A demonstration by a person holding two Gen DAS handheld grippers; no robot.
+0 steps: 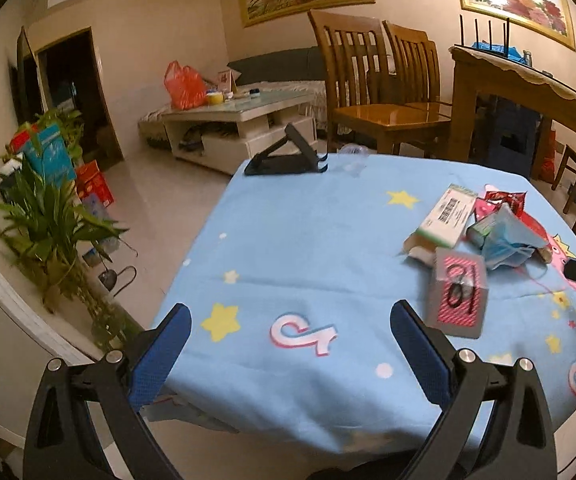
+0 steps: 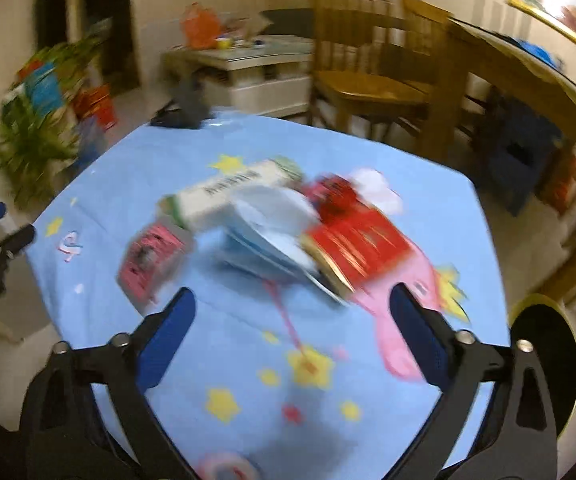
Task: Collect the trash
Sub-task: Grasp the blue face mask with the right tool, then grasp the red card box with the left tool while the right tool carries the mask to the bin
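A pile of trash lies on the blue star-print tablecloth [image 1: 295, 240]: a pink and grey box [image 1: 457, 294], a white and green carton [image 1: 445, 214], a blue face mask [image 1: 507, 240] and a red wrapper [image 1: 501, 200]. My left gripper [image 1: 291, 328] is open and empty, left of the pile. In the blurred right wrist view the pink box [image 2: 152, 264], the carton [image 2: 228, 196], the mask [image 2: 272, 236] and a red packet [image 2: 359, 244] lie just ahead of my open, empty right gripper [image 2: 291, 320].
A black phone stand [image 1: 284, 156] and a clear plastic cup [image 1: 351, 158] sit at the table's far edge. Wooden chairs [image 1: 379, 92] and a wooden table [image 1: 527, 88] stand behind. A potted plant [image 1: 48, 216] is at left. A dark round bin [image 2: 543, 356] is at right.
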